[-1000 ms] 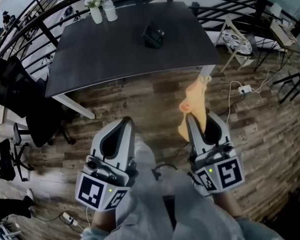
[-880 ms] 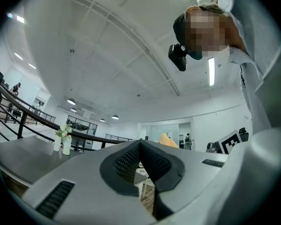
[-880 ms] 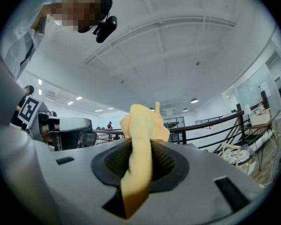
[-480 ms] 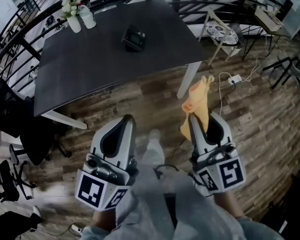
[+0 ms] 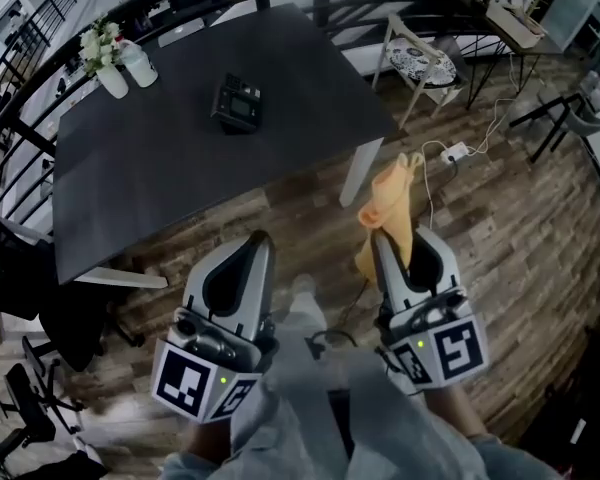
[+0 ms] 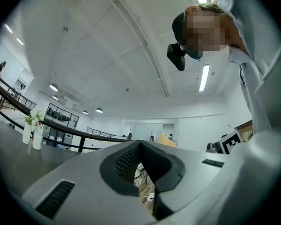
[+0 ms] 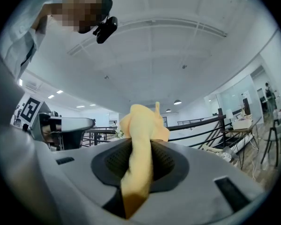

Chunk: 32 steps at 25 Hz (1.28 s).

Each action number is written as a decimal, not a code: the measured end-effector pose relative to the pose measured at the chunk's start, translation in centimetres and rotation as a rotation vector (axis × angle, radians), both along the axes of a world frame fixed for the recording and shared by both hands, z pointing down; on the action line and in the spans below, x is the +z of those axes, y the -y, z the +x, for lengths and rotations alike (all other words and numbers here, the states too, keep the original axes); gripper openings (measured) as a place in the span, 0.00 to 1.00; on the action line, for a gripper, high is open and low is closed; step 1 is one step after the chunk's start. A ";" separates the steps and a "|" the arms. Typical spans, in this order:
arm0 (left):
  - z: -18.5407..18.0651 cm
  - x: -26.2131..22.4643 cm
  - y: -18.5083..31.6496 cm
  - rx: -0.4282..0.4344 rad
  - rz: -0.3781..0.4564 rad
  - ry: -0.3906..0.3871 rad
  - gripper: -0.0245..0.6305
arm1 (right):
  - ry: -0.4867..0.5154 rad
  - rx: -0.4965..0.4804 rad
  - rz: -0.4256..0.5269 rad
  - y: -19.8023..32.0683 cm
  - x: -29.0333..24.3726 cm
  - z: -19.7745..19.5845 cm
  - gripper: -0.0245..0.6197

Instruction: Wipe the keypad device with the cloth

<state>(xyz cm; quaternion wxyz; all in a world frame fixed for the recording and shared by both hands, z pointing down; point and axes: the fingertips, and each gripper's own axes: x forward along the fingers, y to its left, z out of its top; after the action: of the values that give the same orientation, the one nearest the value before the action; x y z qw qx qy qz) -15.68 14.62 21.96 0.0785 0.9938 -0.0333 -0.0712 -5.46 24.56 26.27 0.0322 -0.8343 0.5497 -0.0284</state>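
Note:
The black keypad device point(image 5: 236, 103) lies on the dark table point(image 5: 170, 158), far ahead of both grippers. My right gripper point(image 5: 388, 240) is shut on an orange cloth point(image 5: 388, 211), which sticks up past its jaws and shows bunched between them in the right gripper view as the same cloth point(image 7: 139, 149). My left gripper point(image 5: 256, 245) is held level beside it, shut with nothing between its jaws. In the left gripper view the left gripper point(image 6: 141, 165) points up toward the ceiling. Both grippers hover over the wooden floor, short of the table's near edge.
A white vase of flowers point(image 5: 104, 63) and a white bottle point(image 5: 139, 65) stand at the table's far left corner. Black railings curve behind the table. A small round side table point(image 5: 418, 66), a power strip with cables point(image 5: 453, 153) and office chairs point(image 5: 20, 408) stand on the floor.
The view has shifted: the table and keypad device now sit lower and more to the left in the head view, closer to me. Both grippers keep the same pose, cloth still held.

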 end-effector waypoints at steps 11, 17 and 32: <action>8.0 -1.0 4.9 0.103 0.007 -0.023 0.06 | -0.005 0.090 -0.010 4.2 -0.7 6.8 0.19; 11.9 -1.2 8.4 0.133 0.005 -0.038 0.06 | -0.016 0.130 -0.013 6.8 -0.9 10.4 0.19; 15.0 0.0 13.1 0.146 0.012 -0.036 0.06 | -0.094 0.150 -0.048 11.1 -0.7 14.0 0.19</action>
<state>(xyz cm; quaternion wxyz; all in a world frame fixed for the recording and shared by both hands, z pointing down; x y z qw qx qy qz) -0.70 1.57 21.91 0.0783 0.9926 0.0412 -0.0831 8.51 13.46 25.53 -0.0118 -0.8740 0.4858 0.0001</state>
